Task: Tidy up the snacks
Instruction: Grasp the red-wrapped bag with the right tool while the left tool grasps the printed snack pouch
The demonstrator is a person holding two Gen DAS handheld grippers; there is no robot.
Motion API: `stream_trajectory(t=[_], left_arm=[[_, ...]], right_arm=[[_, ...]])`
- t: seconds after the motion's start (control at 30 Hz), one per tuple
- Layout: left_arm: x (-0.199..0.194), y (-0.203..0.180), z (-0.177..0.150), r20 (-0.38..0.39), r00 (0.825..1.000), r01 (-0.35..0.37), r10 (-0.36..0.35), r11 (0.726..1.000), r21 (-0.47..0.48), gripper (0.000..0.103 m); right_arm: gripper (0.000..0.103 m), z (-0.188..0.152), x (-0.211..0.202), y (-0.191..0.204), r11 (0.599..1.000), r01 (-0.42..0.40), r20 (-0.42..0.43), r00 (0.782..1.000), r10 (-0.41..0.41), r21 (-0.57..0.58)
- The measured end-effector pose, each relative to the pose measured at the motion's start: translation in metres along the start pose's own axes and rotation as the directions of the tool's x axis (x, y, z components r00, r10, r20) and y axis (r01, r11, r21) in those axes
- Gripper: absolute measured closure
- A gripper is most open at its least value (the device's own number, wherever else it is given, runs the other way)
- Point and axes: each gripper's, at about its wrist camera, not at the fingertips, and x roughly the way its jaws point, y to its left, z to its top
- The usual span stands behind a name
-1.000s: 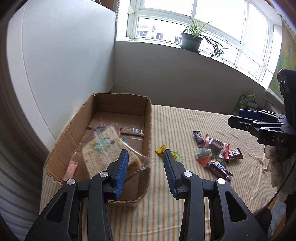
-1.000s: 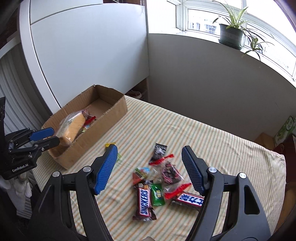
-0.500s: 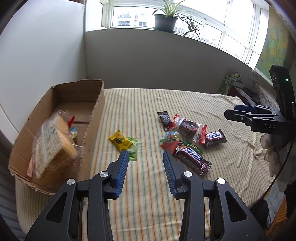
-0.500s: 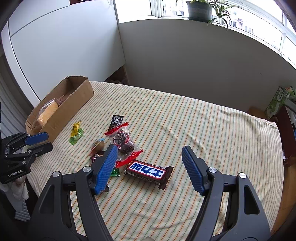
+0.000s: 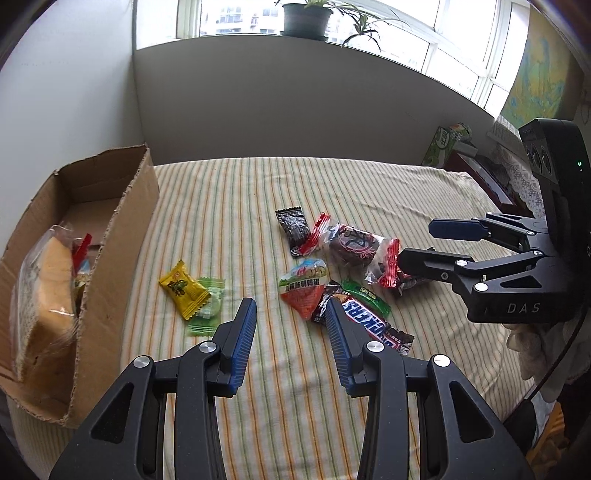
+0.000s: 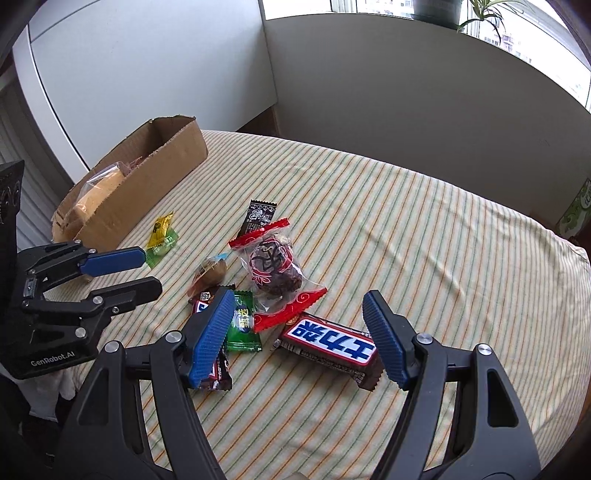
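Observation:
Several wrapped snacks lie on the striped cloth: a Snickers bar point(image 5: 371, 319), a second bar with a blue label point(image 6: 330, 341), a clear bag with a dark cake point(image 6: 275, 266), a black sachet point(image 6: 260, 214), an orange-green pack point(image 5: 304, 286), and yellow point(image 5: 183, 291) and green point(image 5: 208, 312) candies. A cardboard box point(image 5: 118, 236) at the left holds a bagged bread loaf point(image 5: 48, 291). My left gripper point(image 5: 290, 334) is open and empty, just short of the pile. My right gripper point(image 6: 299, 338) is open, low over the blue-label bar.
A white wall panel point(image 6: 147, 74) stands behind the box. A potted plant point(image 5: 306, 16) sits on the window sill. A green carton point(image 5: 445, 146) stands beyond the far right edge of the cloth. The right gripper's body point(image 5: 517, 280) shows in the left wrist view.
My left gripper has swung right from over the box to the snack pile. My right gripper has come down and forward, so that the blue-label bar lies between its fingers.

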Motion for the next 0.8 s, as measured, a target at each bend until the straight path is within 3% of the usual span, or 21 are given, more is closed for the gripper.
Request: stream_trajectory(t=[0.23,0.37,0.63,0.73,0.8], left_arm=[[0.014,-0.004,0.002,-0.019,1.000,0.018,-0.018,1.000,0.011,0.066],[0.020,-0.004,0.003,-0.029,0.999,0.025,-0.024,1.000,0.017,0.066],[0.033,-0.008,0.007,-0.048,0.998,0.040,-0.038,0.999,0.028,0.066],[0.043,-0.008,0.011,-0.058,0.997,0.042,-0.041,0.999,0.027,0.066],[0.048,-0.008,0.013,-0.064,0.997,0.042,-0.041,0.999,0.022,0.071]], right_arm=[[0.029,0.009,0.021,0.013,0.998,-0.016,-0.026,1.000,0.015,-0.053],[0.038,0.012,0.030,0.016,0.998,-0.023,-0.047,0.999,0.020,-0.064],[0.039,0.015,0.041,0.017,0.997,-0.025,-0.071,0.997,0.020,-0.079],[0.054,0.017,0.047,0.015,0.997,-0.029,-0.089,0.996,0.022,-0.071],[0.054,0.017,0.050,0.013,0.997,-0.045,-0.094,0.995,0.039,-0.059]])
